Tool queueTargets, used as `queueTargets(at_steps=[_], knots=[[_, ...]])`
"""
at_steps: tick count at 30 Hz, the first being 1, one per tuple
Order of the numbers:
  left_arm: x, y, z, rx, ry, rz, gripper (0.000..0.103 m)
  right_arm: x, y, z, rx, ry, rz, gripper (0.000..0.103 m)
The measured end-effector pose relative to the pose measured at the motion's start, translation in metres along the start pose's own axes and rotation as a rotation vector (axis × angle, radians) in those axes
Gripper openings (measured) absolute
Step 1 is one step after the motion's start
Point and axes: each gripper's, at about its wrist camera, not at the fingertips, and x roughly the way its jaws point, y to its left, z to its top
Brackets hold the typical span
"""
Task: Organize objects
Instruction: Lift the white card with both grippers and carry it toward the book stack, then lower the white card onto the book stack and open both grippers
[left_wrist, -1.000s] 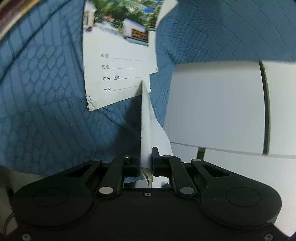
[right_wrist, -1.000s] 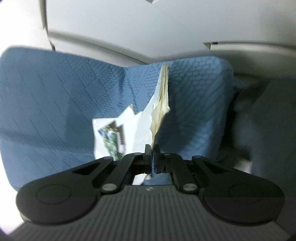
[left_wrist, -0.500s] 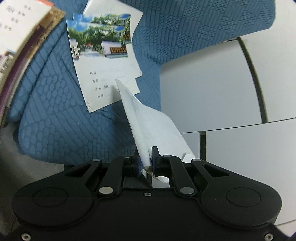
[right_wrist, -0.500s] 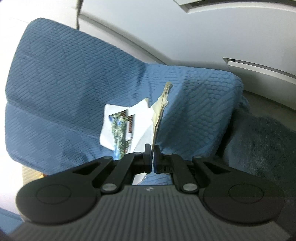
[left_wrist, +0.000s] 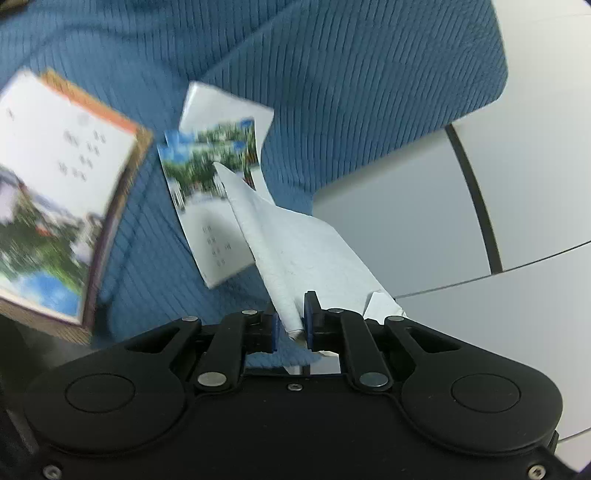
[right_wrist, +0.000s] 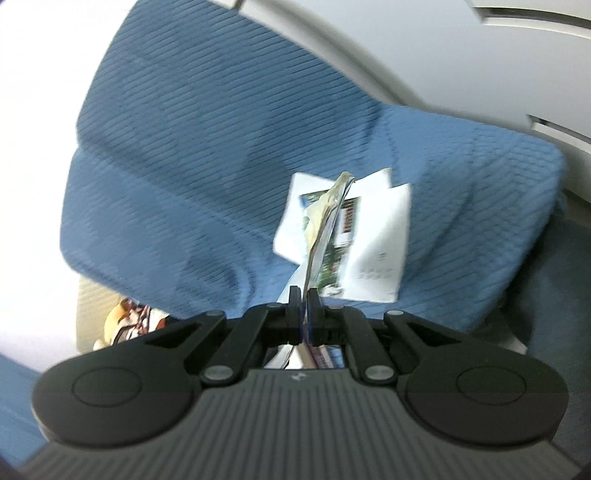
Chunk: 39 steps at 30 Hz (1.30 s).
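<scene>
At lower centre of each wrist view, jaws pinch paper: the left gripper (left_wrist: 290, 323) a folded white sheet (left_wrist: 295, 251), the right gripper (right_wrist: 303, 314) a booklet (right_wrist: 327, 225) (edge-on). A torn cover (left_wrist: 210, 206) lies uncollected on the blue cushion (left_wrist: 332, 74), centre-left.

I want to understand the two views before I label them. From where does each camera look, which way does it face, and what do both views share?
Left wrist: sits on the left gripper, looks forward and down at the white paper it pinches, the blue cover and a blurred booklet; only gripper parts show.
Right wrist: sits on the right gripper, faces a thin booklet clamped edge-on; only gripper parts show.
Shared: the blue cover and the photo-printed sheet lying on it.
</scene>
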Motion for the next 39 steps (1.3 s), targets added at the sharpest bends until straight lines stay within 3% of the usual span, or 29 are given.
queueTargets(at_steps=[15,20,28,39], knots=[[-0.092,0.016,0.050,0.040,-0.109,0.041,0.013,0.031,0.077,-0.042,-0.112,0.078,0.112,0.007],[-0.109,0.034,0.059,0.032,-0.130,0.042,0.014,0.046,0.087,-0.058,-0.089,0.112,0.131,0.007],[-0.108,0.082,0.069,0.006,-0.114,0.040,0.014,0.074,0.094,-0.086,-0.117,0.145,0.100,0.008],[-0.087,0.148,0.076,-0.019,-0.069,0.095,0.014,0.118,0.085,-0.123,-0.146,0.187,0.008,0.008]])
